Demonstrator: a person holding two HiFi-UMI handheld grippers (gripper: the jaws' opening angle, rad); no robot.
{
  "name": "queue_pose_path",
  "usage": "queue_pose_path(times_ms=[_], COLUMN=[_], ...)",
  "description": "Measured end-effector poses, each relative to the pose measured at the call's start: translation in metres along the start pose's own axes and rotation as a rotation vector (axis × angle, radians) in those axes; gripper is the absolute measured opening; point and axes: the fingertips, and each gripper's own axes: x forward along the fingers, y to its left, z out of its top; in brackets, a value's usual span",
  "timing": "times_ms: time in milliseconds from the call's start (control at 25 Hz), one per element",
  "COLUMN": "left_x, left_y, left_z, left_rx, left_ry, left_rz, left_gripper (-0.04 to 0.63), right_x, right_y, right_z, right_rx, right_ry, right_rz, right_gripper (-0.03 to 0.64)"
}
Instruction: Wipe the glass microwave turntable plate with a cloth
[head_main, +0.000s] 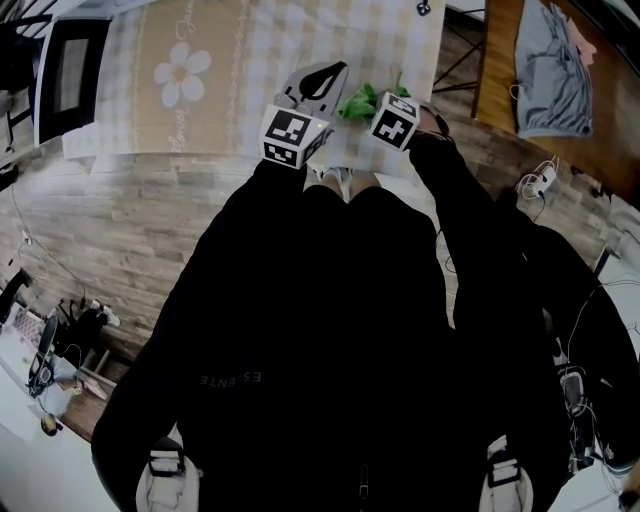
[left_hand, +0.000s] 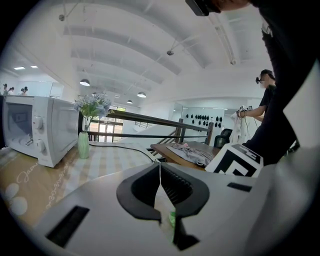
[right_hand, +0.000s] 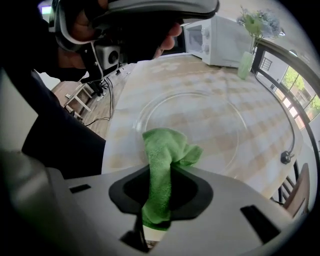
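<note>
Head view, grippers: left gripper (head_main: 322, 82) and right gripper (head_main: 376, 104) side by side at top centre, over the near edge of the table (head_main: 200, 110).
Head view, cloth: green cloth (head_main: 355, 104) bunched between the two grippers; glass turntable plate not made out here against the check pattern.
Head view, microwave: microwave (head_main: 65, 70) at upper left, well apart from both grippers.
Left gripper view, jaws: left gripper (left_hand: 160, 172) closed tip to tip, nothing made out in the grip; only a sliver of green through the lower gap.
Left gripper view, background: microwave (left_hand: 35, 130) and vase (left_hand: 83, 144) at left of frame, far along the table (left_hand: 107, 160).
Right gripper view, jaws: right gripper (right_hand: 160, 172) clamped on the cloth (right_hand: 162, 150), loose end flopping forward past the tips.
Right gripper view, plate: glass turntable plate (right_hand: 210, 130) flat on the table (right_hand: 270, 125), centre of frame, near rim just under the cloth and close to the table edge at lower left.
Risk, sliding: likely to skate on the smooth covering under a sideways wipe, with no jaw steadying it; table edge close, so a drop and breakage possible.
Risk, jaw tips: scraping of the glass by hard tips if pressed down with too little cloth beneath.
Risk, cloth: narrow bunch, so a chance of slipping from the grip or missing much of the surface.
</note>
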Motion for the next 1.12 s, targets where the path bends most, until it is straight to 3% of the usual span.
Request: queue_pose_path(times_ms=[600,840,1120], left_x=[-0.023,-0.036,-0.063], left_y=[0.005,0.012,0.018], left_z=[0.003,0.016,0.053], left_rx=[0.003,-0.02,0.009], left_ry=[-0.007,-0.02,-0.081], left_rz=[0.004,0.009,0.015], left_gripper=[0.021,0.021,0.021], right_x=[0.009,-0.032,-0.109], right_y=[0.08,0.055,0.03], right_z=[-0.002,0.023,0.058], right_rx=[-0.057,0.076,0.213], right_ry=[0.001,-0.175,-0.477], right_rz=[0.088,0.02,-0.085], right_gripper=[0.095,0.095,0.095])
